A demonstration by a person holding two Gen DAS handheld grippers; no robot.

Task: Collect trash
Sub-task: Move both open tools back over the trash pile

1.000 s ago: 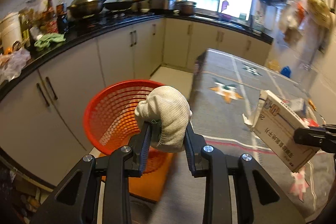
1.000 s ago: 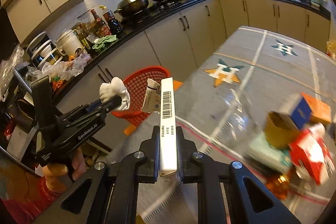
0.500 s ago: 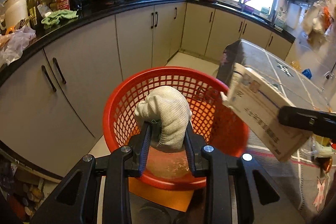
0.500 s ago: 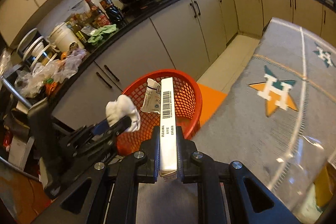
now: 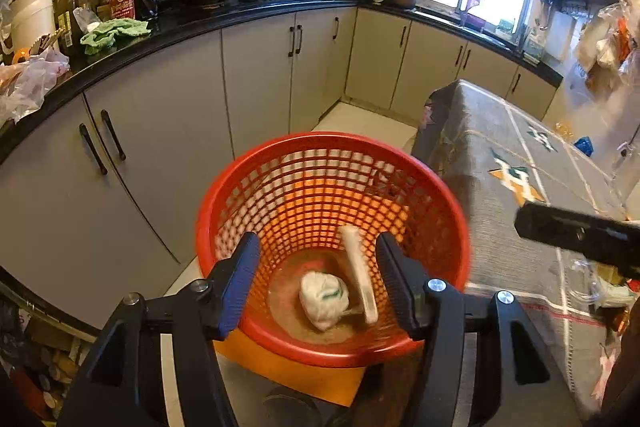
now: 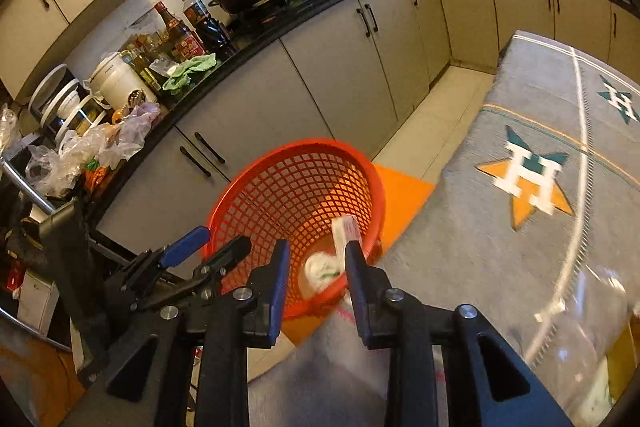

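Note:
A red mesh basket [image 5: 304,163] stands on the floor beside the table; it also shows in the right wrist view [image 6: 256,195]. A white cloth ball [image 5: 324,299] lies on its bottom, also seen in the right wrist view [image 6: 318,269]. A white carton box [image 5: 359,273] is inside the basket, blurred, leaning on end; it shows in the right wrist view too [image 6: 345,233]. My left gripper [image 5: 316,277] is open and empty above the basket. My right gripper [image 6: 316,267] is open and empty above the basket's near rim.
A table with a grey patterned cloth [image 5: 516,163] is to the right, with more trash at its near end [image 5: 612,291]. An orange mat [image 6: 400,187] lies under the basket. Grey cabinets [image 5: 256,83] and a cluttered black counter [image 6: 248,27] run behind.
Both grippers opened over the basket. The cloth ball dropped from the left gripper to the basket's bottom, and the carton box left the right gripper and fell into the basket.

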